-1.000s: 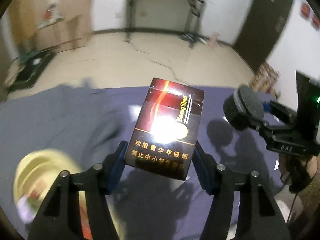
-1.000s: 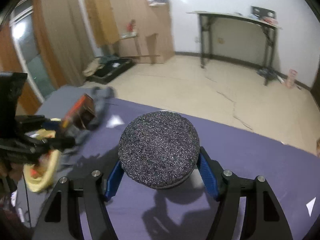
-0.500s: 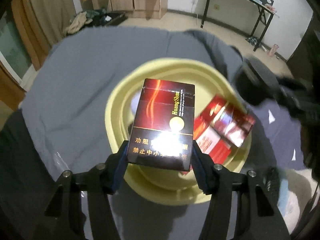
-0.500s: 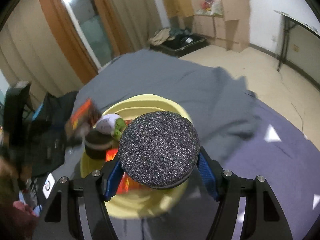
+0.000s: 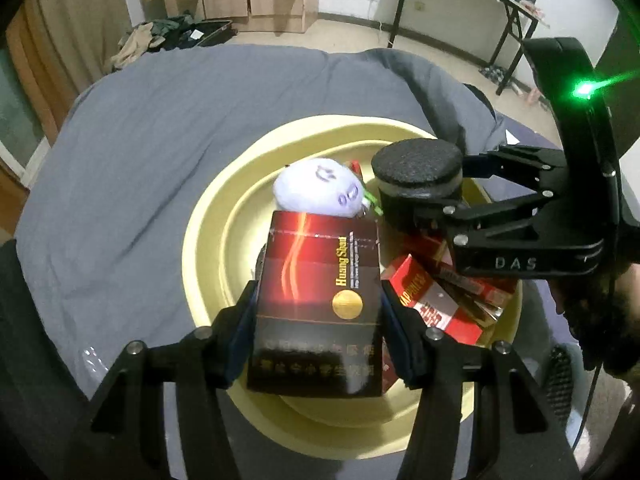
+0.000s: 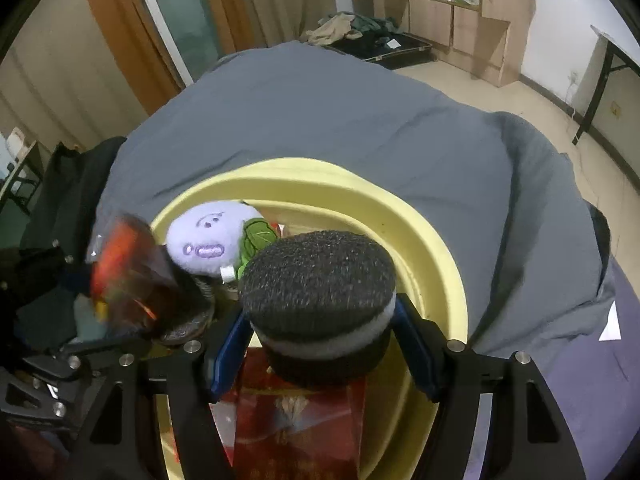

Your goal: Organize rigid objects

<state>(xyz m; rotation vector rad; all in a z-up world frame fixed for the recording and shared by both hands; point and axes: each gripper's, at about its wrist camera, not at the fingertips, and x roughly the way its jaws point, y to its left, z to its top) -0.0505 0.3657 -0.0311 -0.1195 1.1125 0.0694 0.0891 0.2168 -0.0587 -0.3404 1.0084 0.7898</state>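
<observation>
Left wrist view puts my left gripper (image 5: 318, 312) over the yellow basin (image 5: 208, 216), its blue pads pressed on both sides of a dark red cigarette pack (image 5: 318, 300) that stands upright between them above the near half of the basin. Just beyond the pack lies a pale purple plush toy (image 5: 318, 194), and to the right of it red cigarette packs (image 5: 436, 304) lie stacked flat inside the basin. My right gripper (image 5: 420, 184) reaches in from the right with a round black puck with a grey band (image 5: 416, 160) between its fingers, held over the far right part of the basin. From the right wrist camera that gripper's jaws are opening (slightly), yet the puck (image 6: 320, 280) sits between the blue pads, which touch its sides. It hovers above a red pack (image 6: 296, 424), with the plush toy (image 6: 208, 238) beside it to the left. The basin rests on a bed under a grey blanket (image 6: 340, 120).
</observation>
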